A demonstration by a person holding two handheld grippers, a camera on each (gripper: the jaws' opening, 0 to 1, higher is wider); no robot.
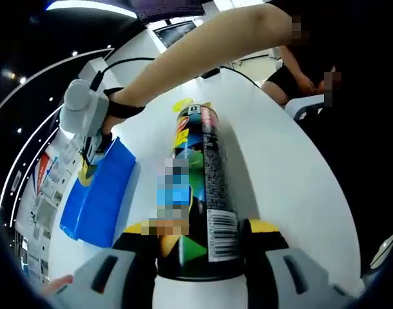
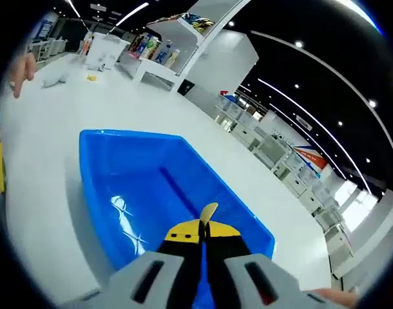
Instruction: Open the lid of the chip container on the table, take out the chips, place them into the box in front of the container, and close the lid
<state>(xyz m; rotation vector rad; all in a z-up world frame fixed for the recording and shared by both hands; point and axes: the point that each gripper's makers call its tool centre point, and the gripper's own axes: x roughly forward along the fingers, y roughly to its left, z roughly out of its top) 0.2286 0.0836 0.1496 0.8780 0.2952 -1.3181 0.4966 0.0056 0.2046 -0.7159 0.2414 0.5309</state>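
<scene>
**Chip held over the blue box, can gripped on the table**

In the left gripper view, the left gripper [image 1: 200,241] has its two jaws clamped on the lower body of the chip can [image 1: 200,193], one yellow-tipped jaw on each side. The can is a tall dark tube with bright printing and a barcode near the jaws; it stretches away from the camera across the white table [image 1: 280,167]. Whether its lid is on or off cannot be told from here.

To the left of the can sits the blue box [image 1: 100,190], close beside it on the table. The right gripper [image 1: 90,154] reaches down to the box's far end, held by a person's bare arm [image 1: 203,51] that crosses the view above the can.

In the right gripper view, the right gripper [image 2: 206,225] has its jaws pressed together on a single pale yellow chip [image 2: 208,211], which sticks up just past the yellow tips. The chip hangs over the open blue box [image 2: 145,187], whose glossy inside lies directly below. The white table [image 2: 42,161] spreads around the box, with shelves [image 2: 164,51] of goods beyond it.
</scene>
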